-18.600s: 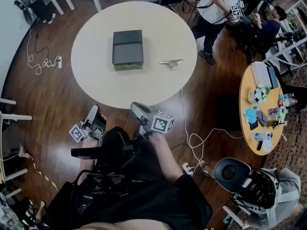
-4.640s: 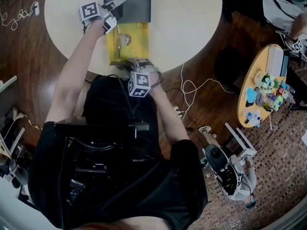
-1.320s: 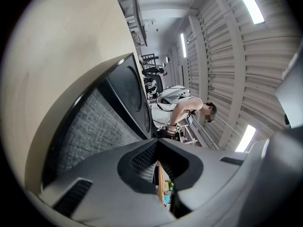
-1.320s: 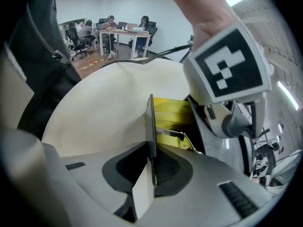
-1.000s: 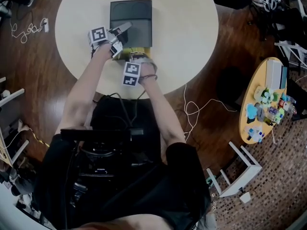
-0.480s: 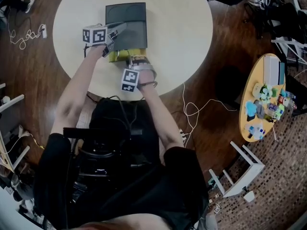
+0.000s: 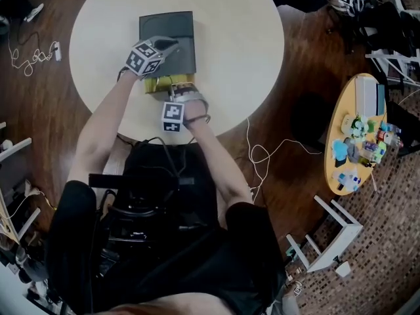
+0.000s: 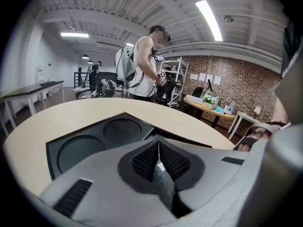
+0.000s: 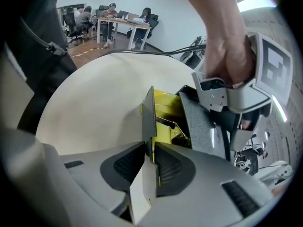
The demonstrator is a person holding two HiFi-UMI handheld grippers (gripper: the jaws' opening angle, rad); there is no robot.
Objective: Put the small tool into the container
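The container is a dark box on the round table [image 7: 236, 38], with a lid [image 7: 180, 35] that has two round recesses [image 8: 90, 143]. A short length of its yellow tray [image 7: 157, 85] sticks out at the near end. The small metal tool [image 9: 173, 125] lies inside the tray. My right gripper [image 7: 178, 90] [image 9: 150, 157] has just been closing, and its pads are on the tray's thin near wall [image 9: 147, 117]. My left gripper [image 7: 172, 44] [image 8: 158, 162] is shut and empty, with its tips over the lid's near part.
An orange side table [image 7: 357, 136] crowded with small items stands to the right. A white cable [image 7: 262, 156] lies on the wooden floor, and a white frame [image 7: 328, 241] stands lower right. People stand beyond the table [image 8: 142, 65].
My left gripper has rolled over on the lid, so its marker cube faces another way. The right gripper stays at the tray's near end. The tray shows far less than several seconds ago.
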